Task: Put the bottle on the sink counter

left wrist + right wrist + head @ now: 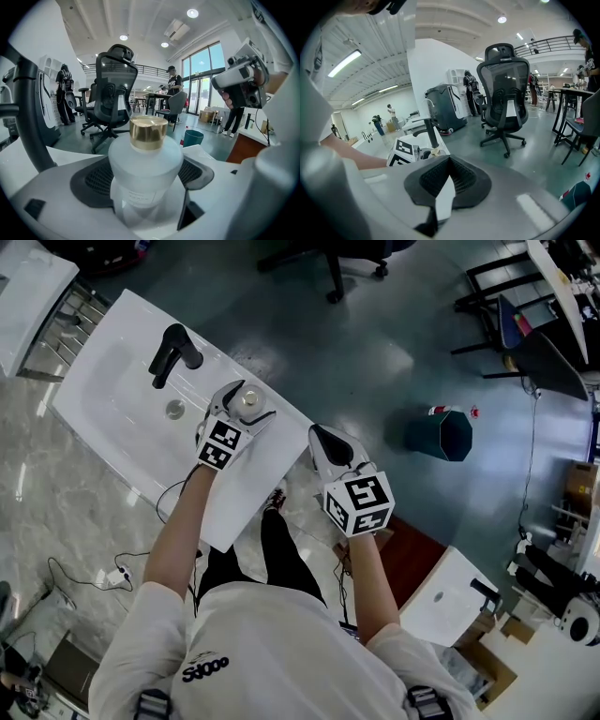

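Observation:
A frosted white bottle (247, 401) with a gold cap stands upright on the white sink counter (246, 493), on the flat part to the right of the basin and the black faucet (172, 352). My left gripper (241, 412) is open, its jaws standing on either side of the bottle (145, 161), which fills the middle of the left gripper view. In that view the left gripper (143, 185) shows its dark pads just behind the bottle's shoulders. My right gripper (325, 440) hangs shut and empty off the counter's right edge, above the floor. Its pads (461, 180) meet.
A teal bin (441, 434) stands on the floor to the right. An office chair's base (333, 268) is beyond the counter. A second white sink unit (448, 601) sits at lower right. Cables lie on the floor at lower left (112, 576). People stand far off in the room.

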